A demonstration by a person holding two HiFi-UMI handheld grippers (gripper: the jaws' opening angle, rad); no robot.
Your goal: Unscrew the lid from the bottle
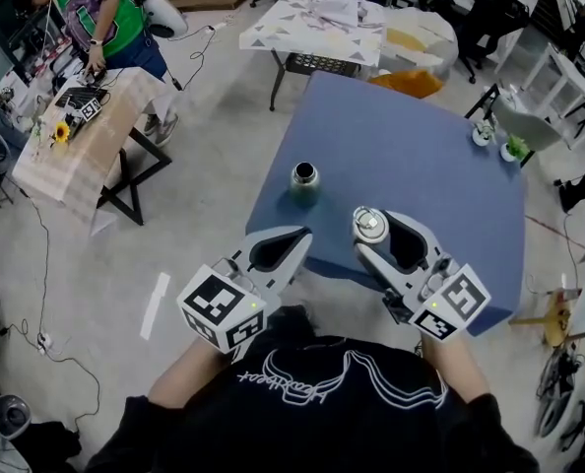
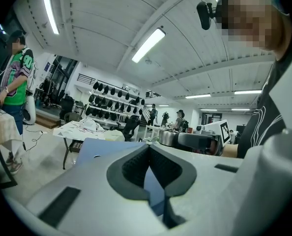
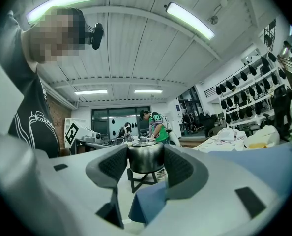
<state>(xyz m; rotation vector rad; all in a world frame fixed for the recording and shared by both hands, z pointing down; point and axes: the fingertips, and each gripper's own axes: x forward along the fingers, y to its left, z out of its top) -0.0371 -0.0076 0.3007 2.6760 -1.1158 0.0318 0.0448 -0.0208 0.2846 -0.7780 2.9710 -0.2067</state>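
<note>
Steel round lid (image 1: 369, 225) clamped in right gripper (image 3: 146, 165); left gripper (image 2: 148, 149) closed, empty; steel bottle (image 1: 304, 176) upright near blue counter's (image 1: 421, 146) near-left corner.

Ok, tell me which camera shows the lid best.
The right gripper view. The lid sits close up in the middle, seen side on and clamped in the right claw. The head view shows only its small shiny top from above. The left gripper view catches it far off and tiny, at that claw's tip.

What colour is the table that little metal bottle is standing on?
The table under the bottle is plain blue; the head view shows it best.
</note>
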